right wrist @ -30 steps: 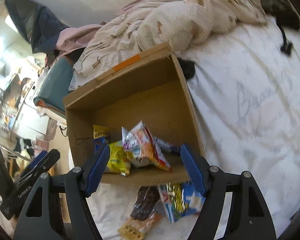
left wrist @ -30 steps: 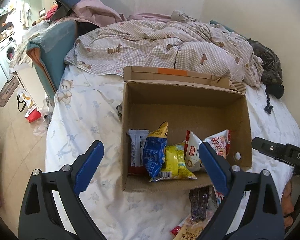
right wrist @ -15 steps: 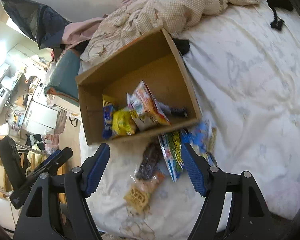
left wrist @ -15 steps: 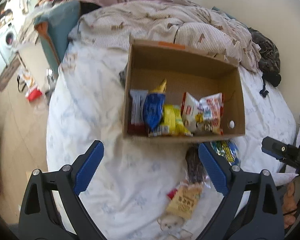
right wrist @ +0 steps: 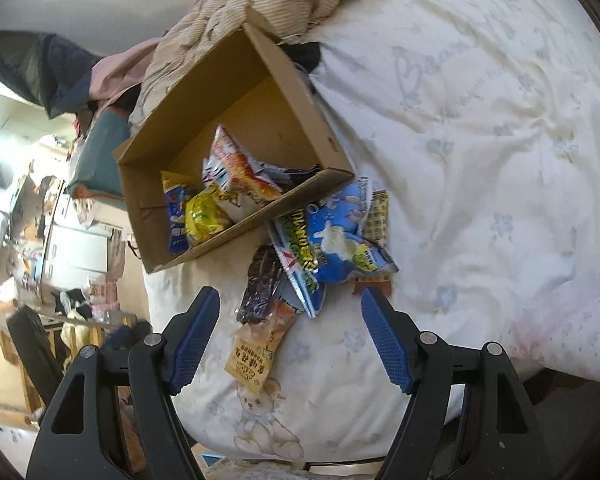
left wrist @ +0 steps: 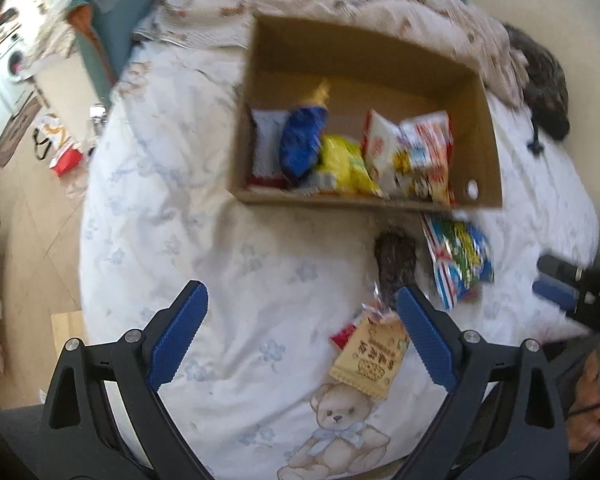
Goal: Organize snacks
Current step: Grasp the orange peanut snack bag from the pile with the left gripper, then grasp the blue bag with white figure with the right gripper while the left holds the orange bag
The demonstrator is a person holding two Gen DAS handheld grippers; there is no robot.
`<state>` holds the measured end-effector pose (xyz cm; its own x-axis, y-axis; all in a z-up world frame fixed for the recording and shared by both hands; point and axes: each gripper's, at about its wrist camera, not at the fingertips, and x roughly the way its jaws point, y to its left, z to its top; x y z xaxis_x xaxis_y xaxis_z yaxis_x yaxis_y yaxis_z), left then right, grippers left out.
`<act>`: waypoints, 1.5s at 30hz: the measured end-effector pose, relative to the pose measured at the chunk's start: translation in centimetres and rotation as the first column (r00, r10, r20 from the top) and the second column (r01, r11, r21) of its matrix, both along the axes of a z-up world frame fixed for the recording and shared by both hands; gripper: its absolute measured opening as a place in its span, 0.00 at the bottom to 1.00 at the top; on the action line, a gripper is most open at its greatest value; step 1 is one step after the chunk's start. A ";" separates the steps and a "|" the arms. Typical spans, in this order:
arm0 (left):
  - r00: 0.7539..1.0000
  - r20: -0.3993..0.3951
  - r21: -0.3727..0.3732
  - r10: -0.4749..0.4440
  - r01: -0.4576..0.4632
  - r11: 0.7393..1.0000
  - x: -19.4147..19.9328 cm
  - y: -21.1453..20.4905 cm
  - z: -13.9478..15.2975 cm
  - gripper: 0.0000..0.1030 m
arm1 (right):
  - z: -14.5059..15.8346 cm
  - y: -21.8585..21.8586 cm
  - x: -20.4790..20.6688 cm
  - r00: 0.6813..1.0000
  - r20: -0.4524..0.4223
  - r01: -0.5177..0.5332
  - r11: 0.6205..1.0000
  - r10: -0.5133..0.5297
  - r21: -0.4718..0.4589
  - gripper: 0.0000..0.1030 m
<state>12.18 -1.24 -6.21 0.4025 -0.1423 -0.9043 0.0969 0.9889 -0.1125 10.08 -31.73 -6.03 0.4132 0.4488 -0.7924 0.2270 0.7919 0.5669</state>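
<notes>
I hold both tools wide apart and empty above the bed (right wrist: pixel 480 128): the left tool (left wrist: pixel 302 334) and the right tool (right wrist: pixel 290 332). Loose snack packets (right wrist: pixel 332 236) lie just beside the near wall of a cardboard box (left wrist: pixel 488 148), which holds more snacks (left wrist: pixel 340 160)

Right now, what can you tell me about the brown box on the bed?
The box is plain brown cardboard, open on top, with a small round hole in one side wall. It sits flat on the white flowery sheet, its far side against the rumpled quilt. Inside, several snack bags lean in a row along the near wall: white, blue, yellow, and red-and-white ones. More packets lie outside, at its near corner. Neither claw touches it.
</notes>
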 end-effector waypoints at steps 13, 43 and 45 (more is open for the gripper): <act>0.950 -0.182 -0.002 -0.254 0.258 0.966 -0.7 -8.0 -6.4 0.91 | -1.4 -0.3 0.9 0.998 -0.055 0.018 1.000 -0.017 0.018 0.74; 0.985 -0.104 -0.113 -0.139 0.127 0.985 -5.4 -0.7 0.7 0.26 | -1.9 -0.8 1.2 0.995 -0.085 0.058 0.998 -0.058 0.001 0.74; 0.997 -0.054 -0.081 -0.063 0.058 0.995 -5.1 0.5 1.3 0.26 | -2.4 -0.2 2.5 0.993 -0.111 0.023 0.998 -0.030 -0.057 0.74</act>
